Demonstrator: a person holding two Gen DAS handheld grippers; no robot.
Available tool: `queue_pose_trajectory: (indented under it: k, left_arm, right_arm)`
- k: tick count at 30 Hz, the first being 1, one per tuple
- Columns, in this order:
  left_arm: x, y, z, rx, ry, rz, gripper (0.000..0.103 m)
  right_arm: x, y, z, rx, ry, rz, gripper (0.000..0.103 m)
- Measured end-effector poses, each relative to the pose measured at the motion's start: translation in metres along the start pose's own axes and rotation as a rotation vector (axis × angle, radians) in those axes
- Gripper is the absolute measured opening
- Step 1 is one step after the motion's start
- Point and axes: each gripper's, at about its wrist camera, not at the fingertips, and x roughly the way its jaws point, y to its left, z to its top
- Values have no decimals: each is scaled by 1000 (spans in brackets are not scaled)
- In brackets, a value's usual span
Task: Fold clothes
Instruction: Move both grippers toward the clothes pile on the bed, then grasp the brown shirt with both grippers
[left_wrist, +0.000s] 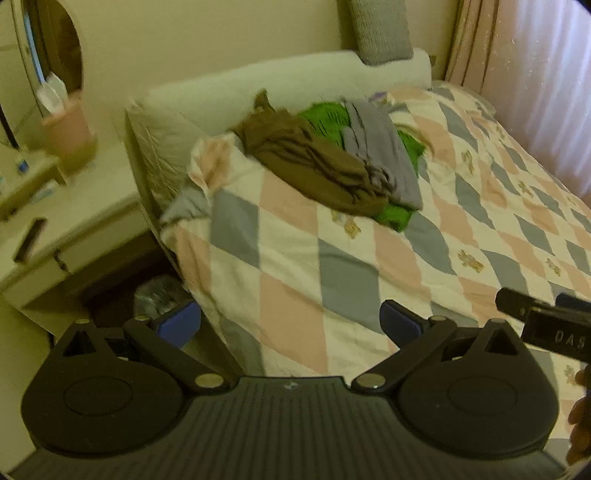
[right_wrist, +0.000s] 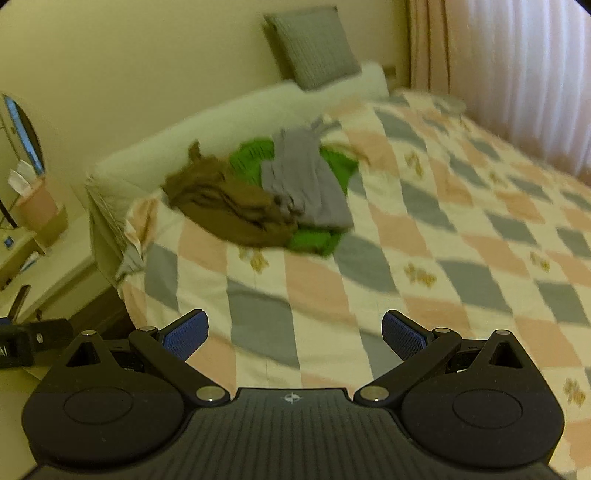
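three garments lie heaped on the bed at 12 o'clock in both wrist views: a brown garment draped over a grey garment, both atop a green garment. none is folded yet. the left hand-held gripper and right hand-held gripper are both spread wide and empty, well apart from the heap, presumably ready for a first pick.
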Motion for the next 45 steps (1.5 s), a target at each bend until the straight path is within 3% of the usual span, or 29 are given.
queue_pose_trajectory:
  k: [8, 13, 17, 22, 26, 32, 36, 39, 43, 45]
  left_arm:
    - [22, -23, 3, -28, 55, -12, 102]
    - [20, -43, 9, -47, 6, 30, 102]
    - [26, -48, 4, -83, 36, 46, 102]
    - [39, -42, 1, -97, 55, 81, 102]
    - [56, -29, 6, -93, 58, 104, 102]
    - [101, -8, 39, -51, 76, 75, 102]
    - [138, 10, 69, -33, 92, 30, 102]
    - [164, 20, 86, 18, 100, 8, 101]
    - [197, 32, 110, 87, 103, -32, 96]
    - [213, 36, 124, 124, 95, -51, 92]
  right_arm:
    - [7, -23, 8, -38, -34, -38, 103]
    - [5, -47, 23, -19, -132, 32, 103]
    - [13, -61, 28, -19, -160, 73, 103]
    - [31, -63, 32, -66, -134, 152, 103]
    - [56, -47, 36, -122, -91, 164, 103]
    - [100, -33, 54, -66, -1, 150, 102]
    - [138, -24, 70, -38, 70, 112, 89]
    - [167, -17, 80, -2, 96, 103, 86]
    - [205, -10, 83, 61, 129, 93, 79]
    - [224, -7, 85, 98, 148, 96, 69]
